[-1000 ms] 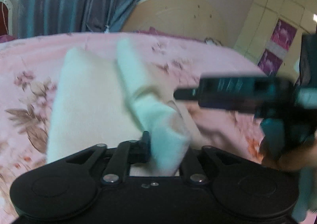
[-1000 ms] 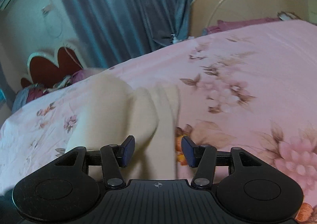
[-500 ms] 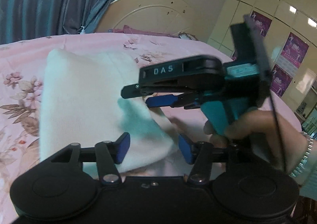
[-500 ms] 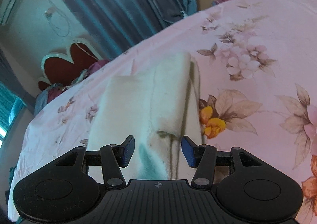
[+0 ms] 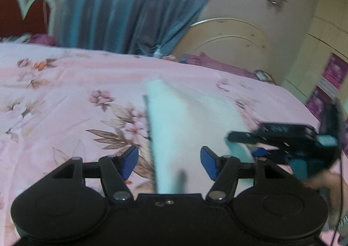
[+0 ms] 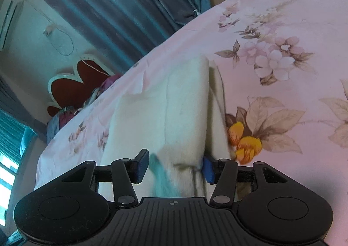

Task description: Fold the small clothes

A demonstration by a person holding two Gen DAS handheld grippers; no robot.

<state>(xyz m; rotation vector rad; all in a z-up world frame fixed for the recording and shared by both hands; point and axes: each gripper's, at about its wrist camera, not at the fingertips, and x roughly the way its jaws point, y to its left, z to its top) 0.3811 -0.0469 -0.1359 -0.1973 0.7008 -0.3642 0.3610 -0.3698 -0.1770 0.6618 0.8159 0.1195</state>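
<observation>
A small white garment (image 5: pixel 184 124) lies folded on the pink floral bedsheet (image 5: pixel 65 102). My left gripper (image 5: pixel 169 164) hovers over its near end; its jaws are opening, the cloth lies between the blue pads (image 5: pixel 130 162) and neither pad presses on it. My right gripper (image 5: pixel 280 141), held by a hand (image 5: pixel 322 180), is at the garment's right edge. In the right wrist view the garment (image 6: pixel 174 106) shows a folded flap with a teal mark (image 6: pixel 163 176) near its end. The right gripper (image 6: pixel 175 168) stands open over that end, not closed on the cloth.
A blue curtain (image 5: pixel 130 6) hangs behind the bed. A red heart-shaped headboard (image 6: pixel 71 85) with bundled clothes (image 6: pixel 63 115) stands at one side, a cream rounded bed end (image 5: pixel 228 39) at the other. Cream wardrobe doors with pink posters (image 5: pixel 332 72) are on the right.
The left gripper let go of the lifted fold, opened and drew back to the left. The fold now lies flat on the garment. The right gripper sank closer to the garment's near end.
</observation>
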